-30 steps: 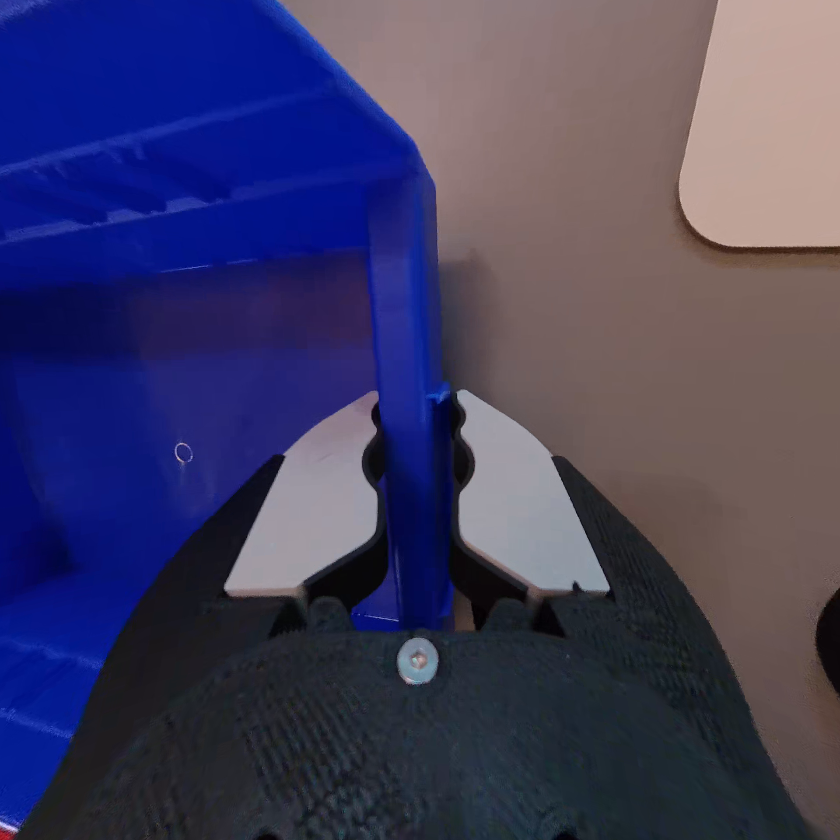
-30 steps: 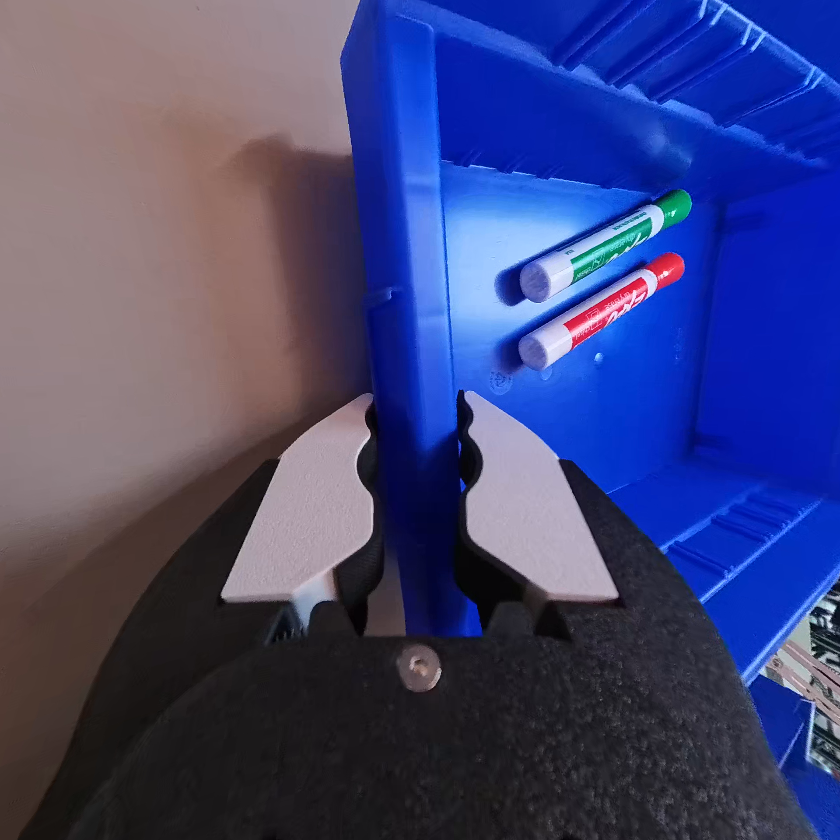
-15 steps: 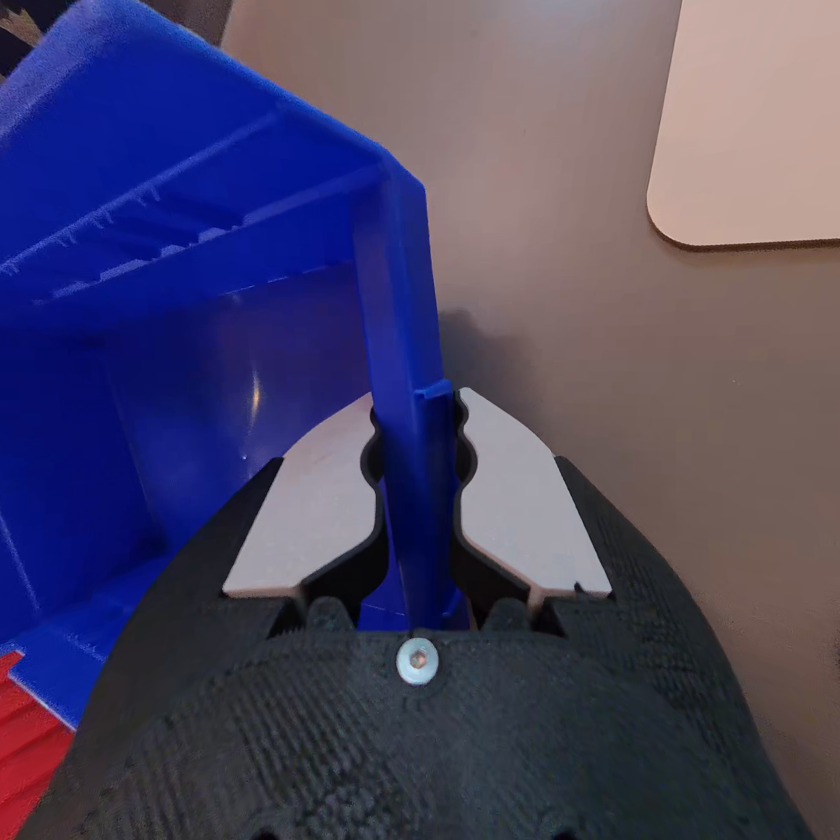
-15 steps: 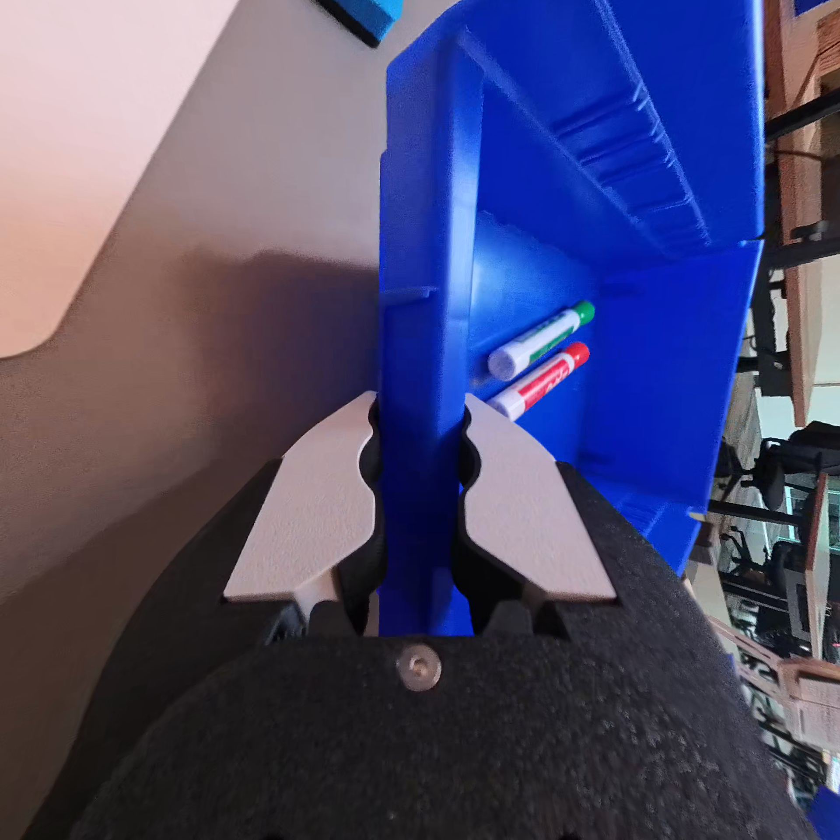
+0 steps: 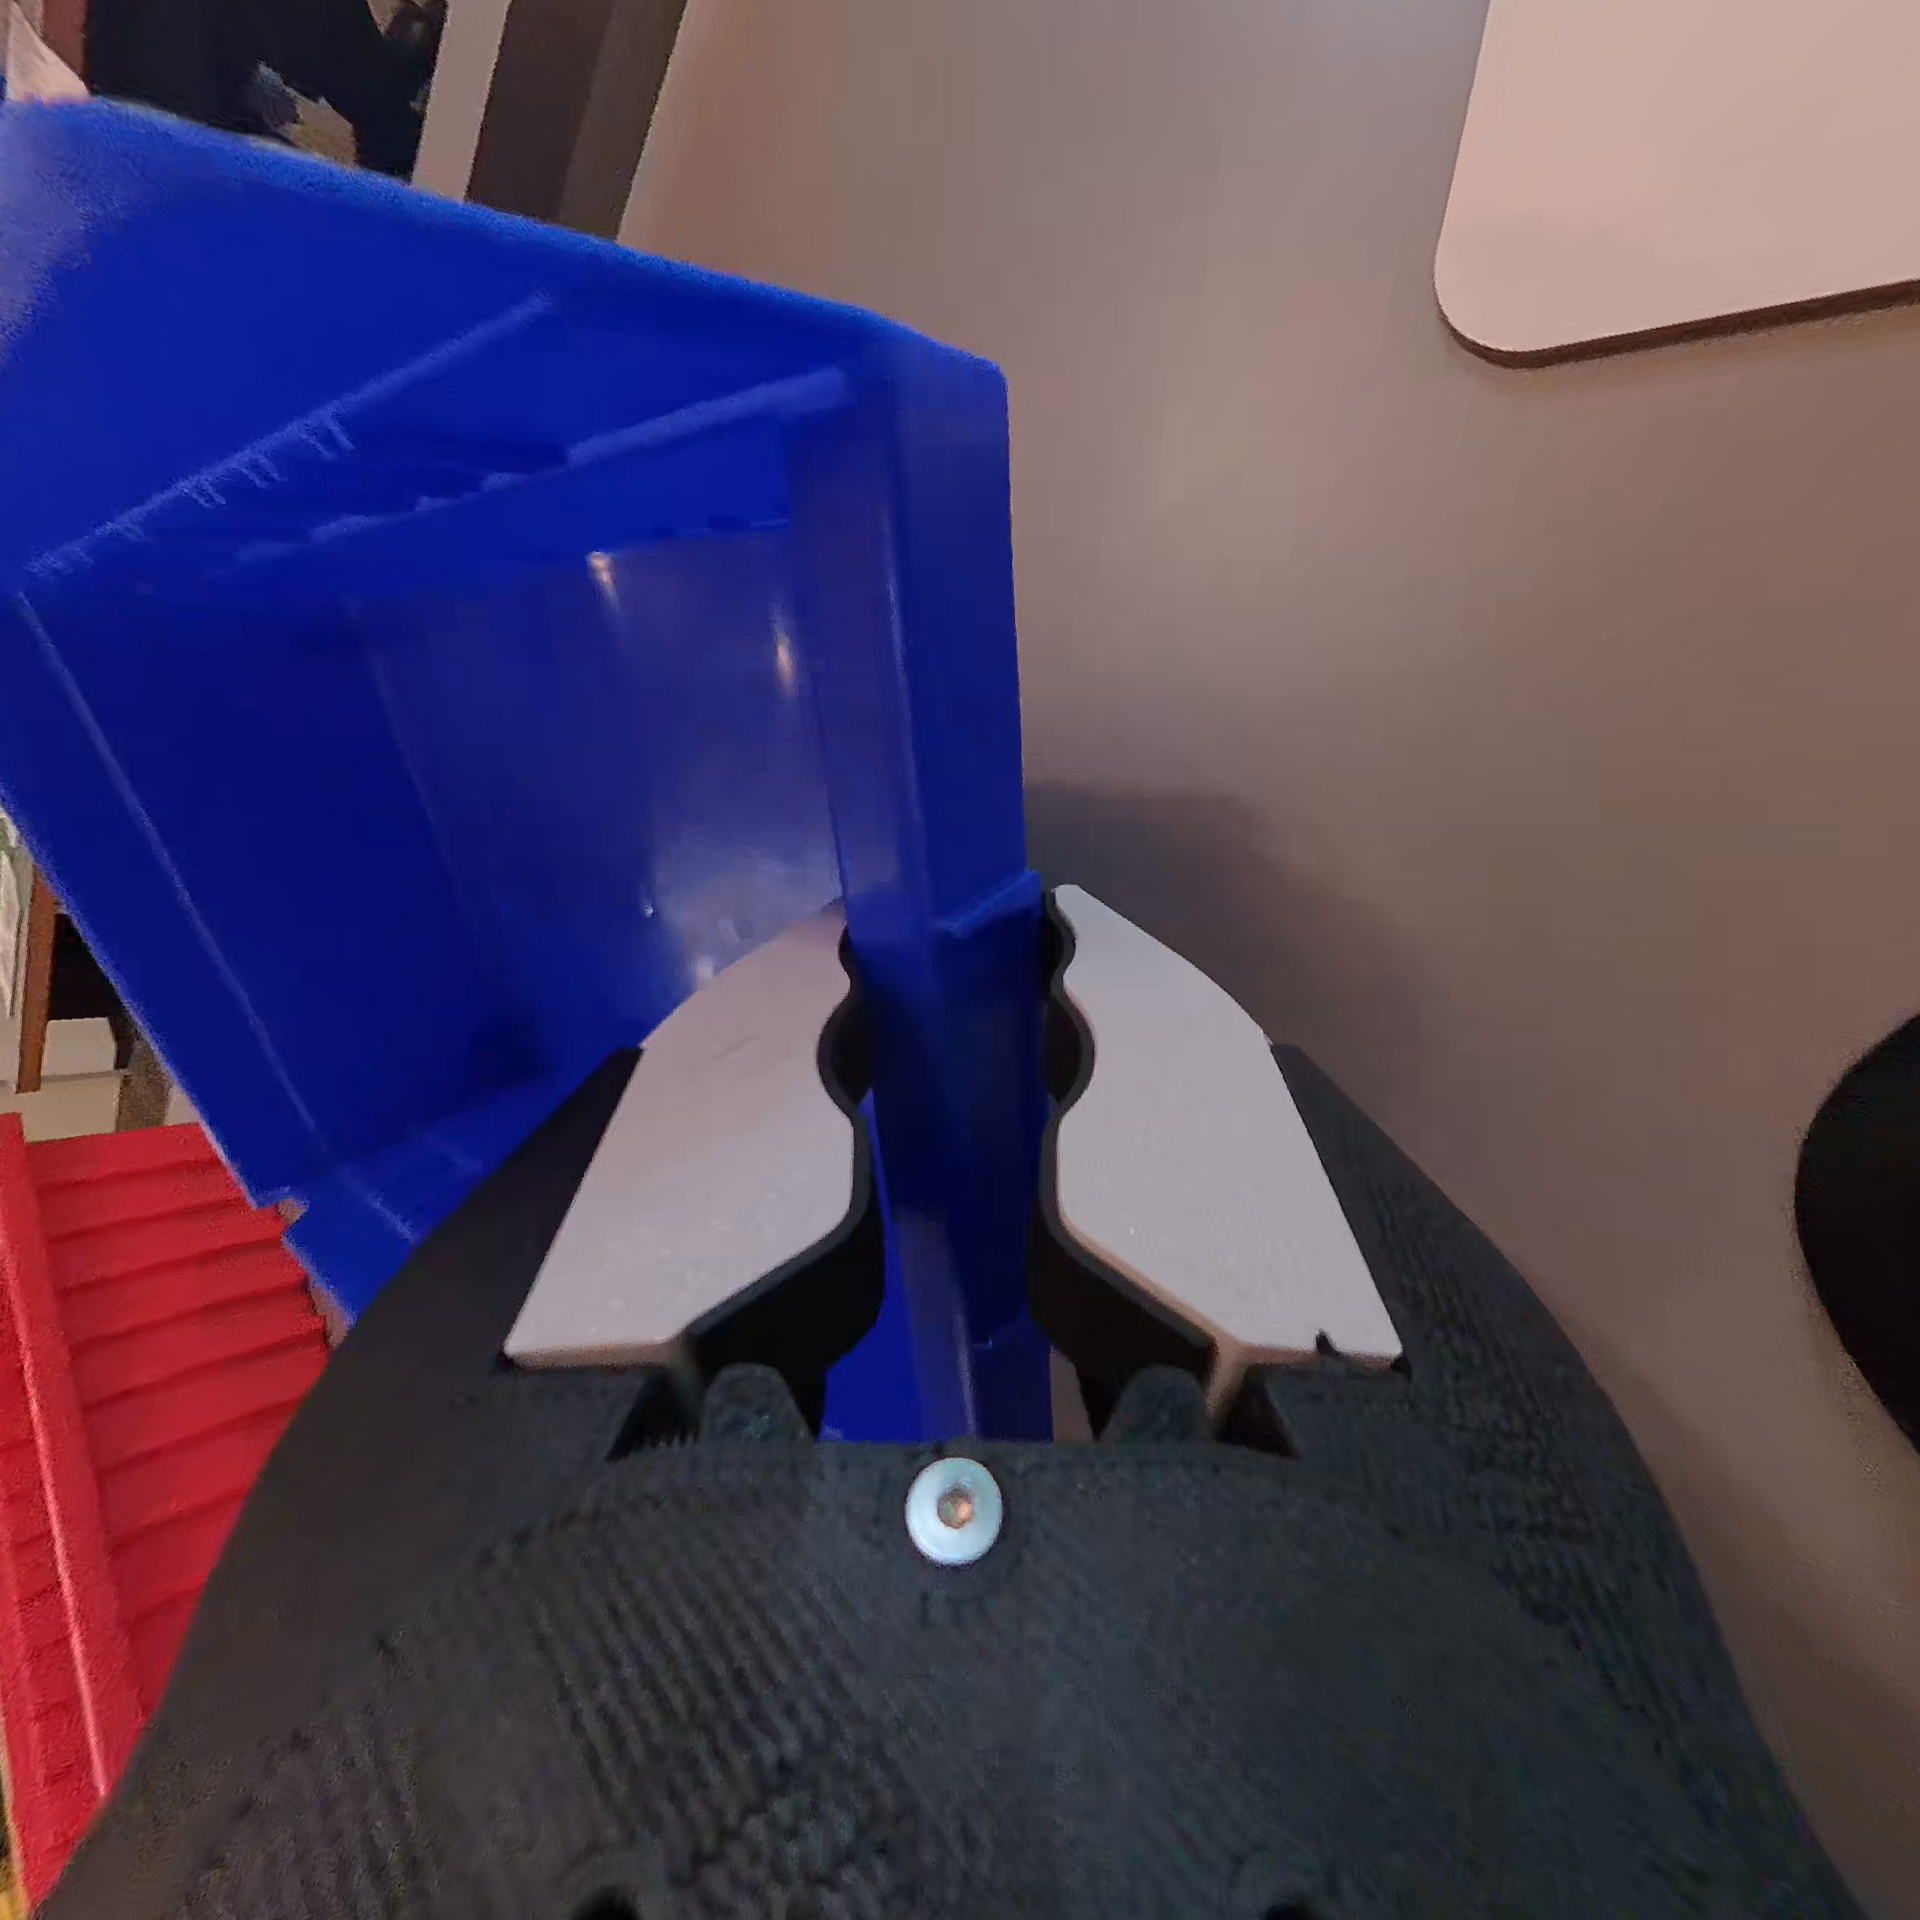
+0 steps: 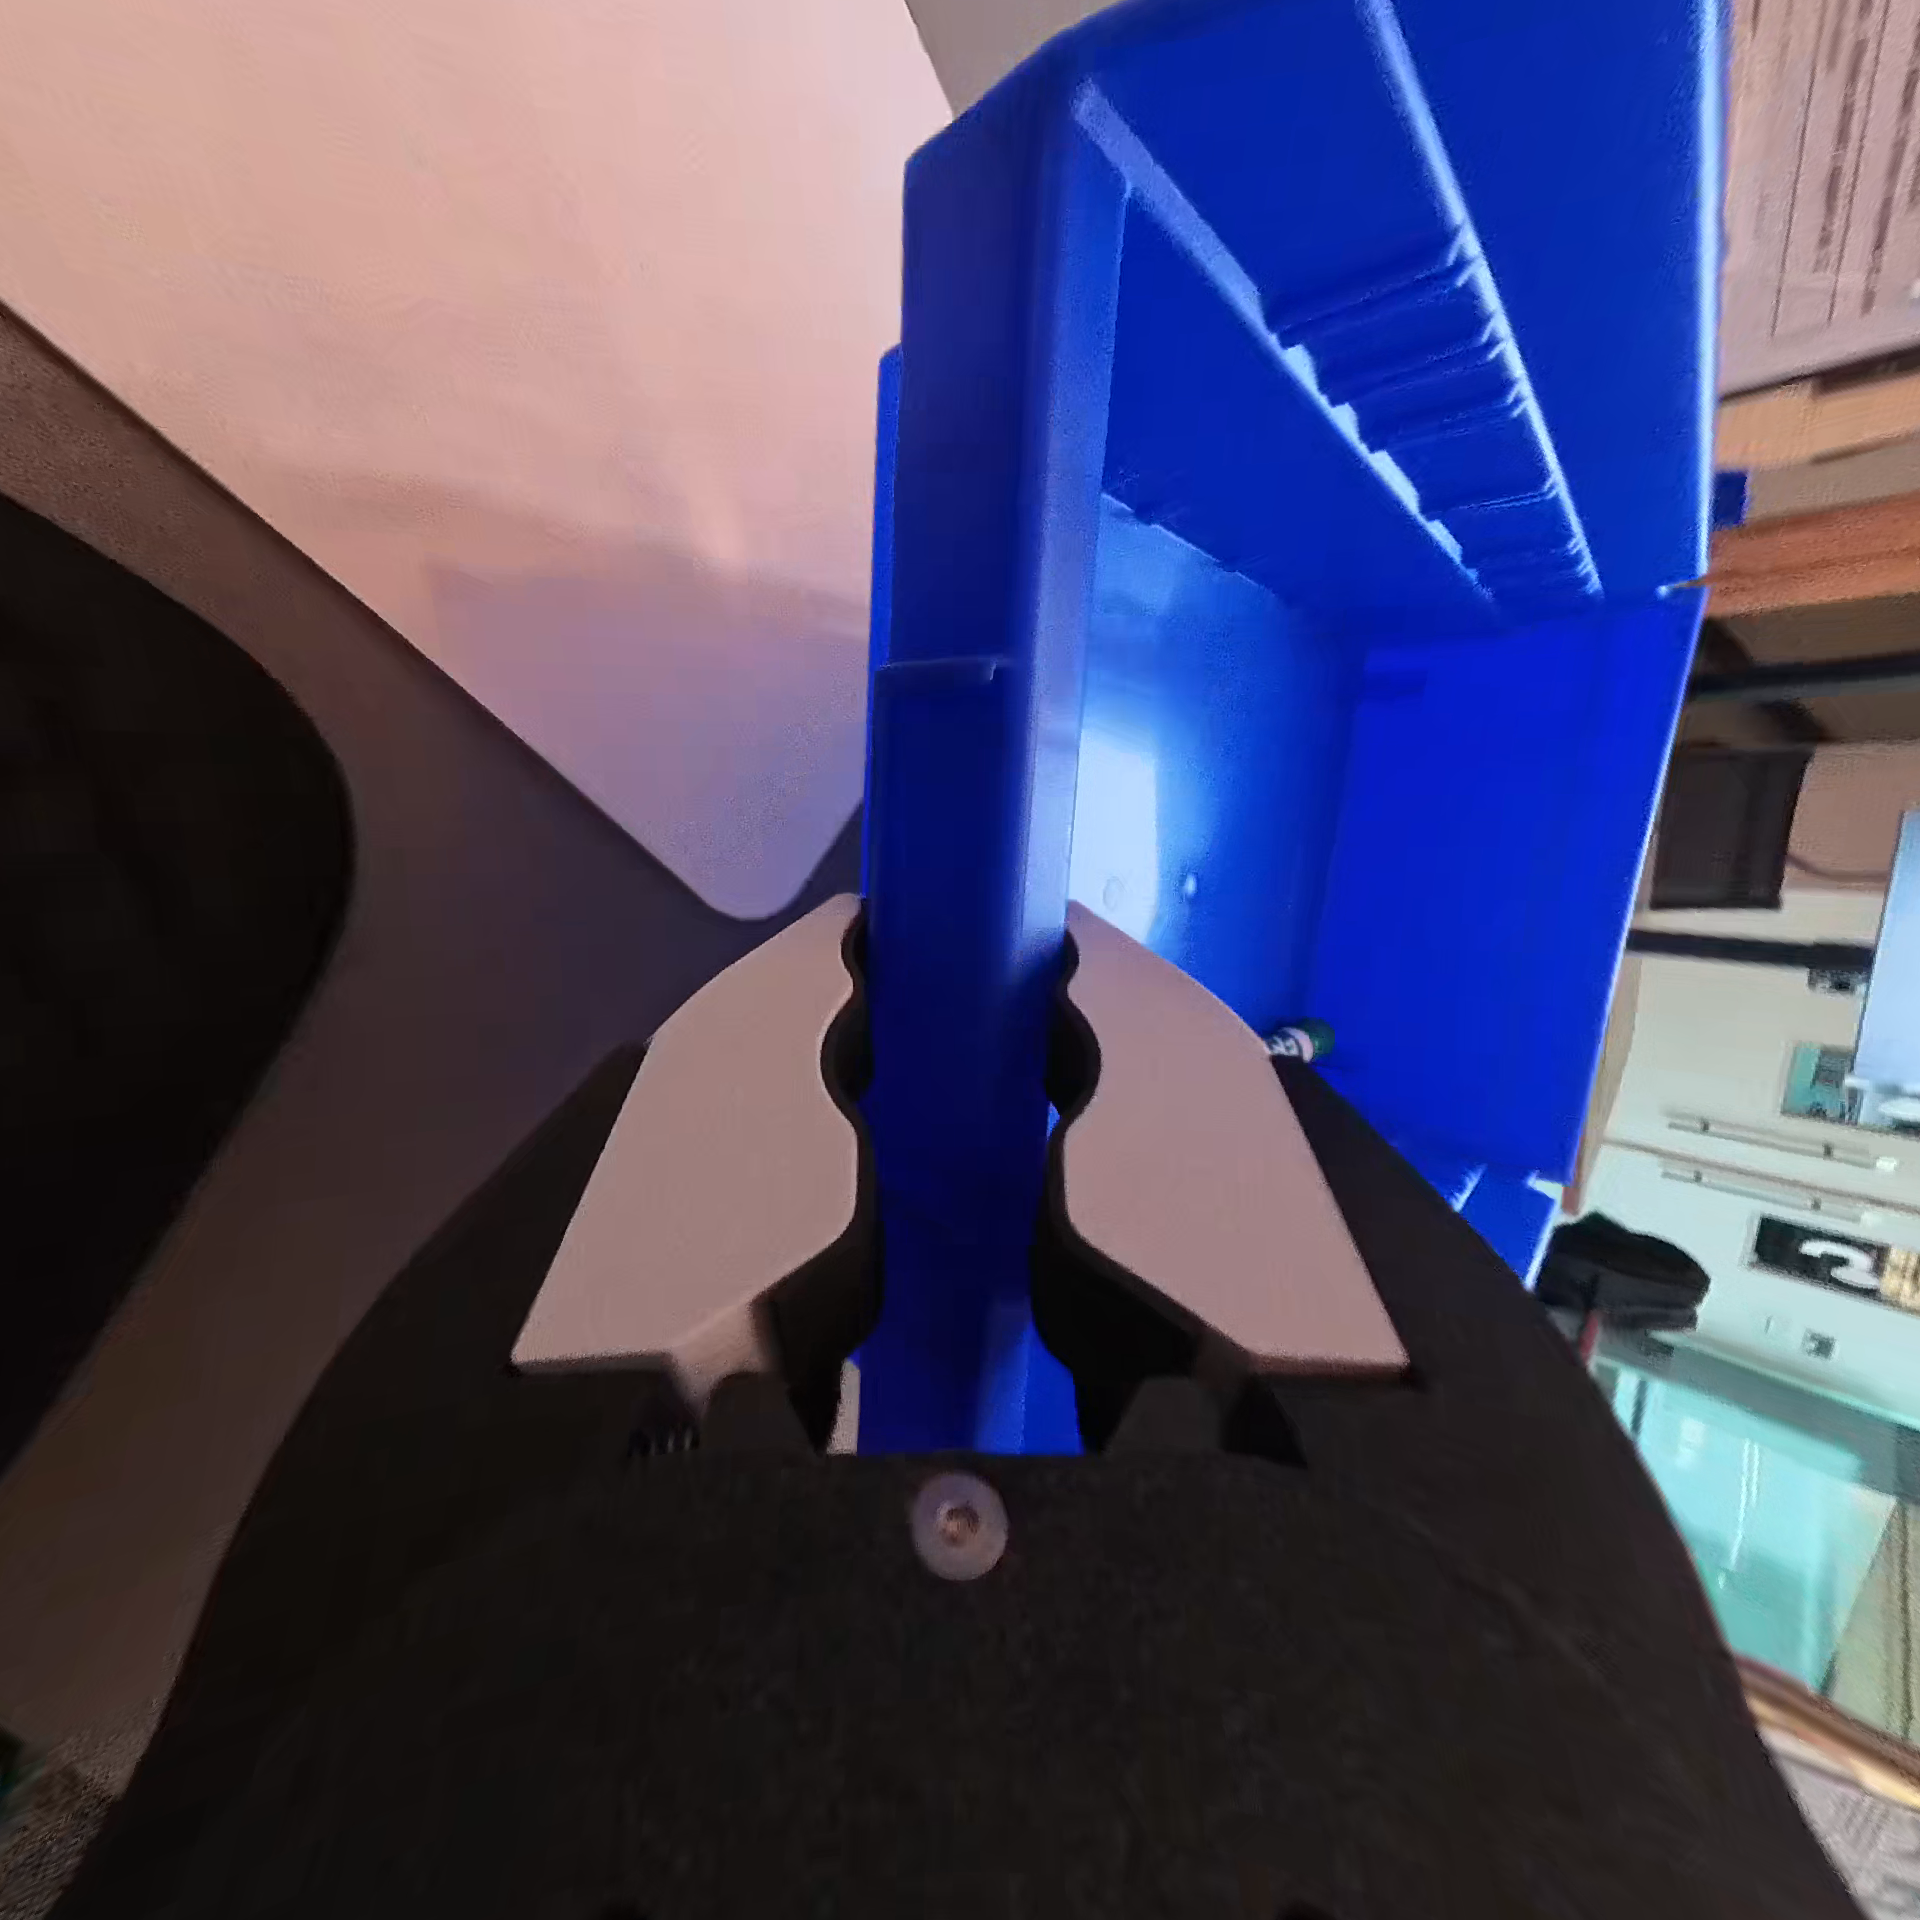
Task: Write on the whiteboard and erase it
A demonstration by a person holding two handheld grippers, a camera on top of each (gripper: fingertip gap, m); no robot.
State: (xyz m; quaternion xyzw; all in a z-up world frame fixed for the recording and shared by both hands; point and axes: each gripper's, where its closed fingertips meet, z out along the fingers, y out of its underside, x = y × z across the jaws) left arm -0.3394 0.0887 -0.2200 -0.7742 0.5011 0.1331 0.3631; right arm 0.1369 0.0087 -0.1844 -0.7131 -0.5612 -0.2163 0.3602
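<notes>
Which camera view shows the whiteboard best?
The right wrist view: the whiteboard fills its upper left, with a rounded corner near the blue bin. The left wrist view shows only one rounded corner at its upper right.

The right gripper (image 6: 958, 935) clamped both fingers on the side wall of the blue bin (image 6: 1455, 831), which was tilted over the whiteboard's (image 6: 416, 364) rounded corner, with a green marker's (image 6: 1299, 1039) tip just showing inside the bin beside the right finger.
</notes>
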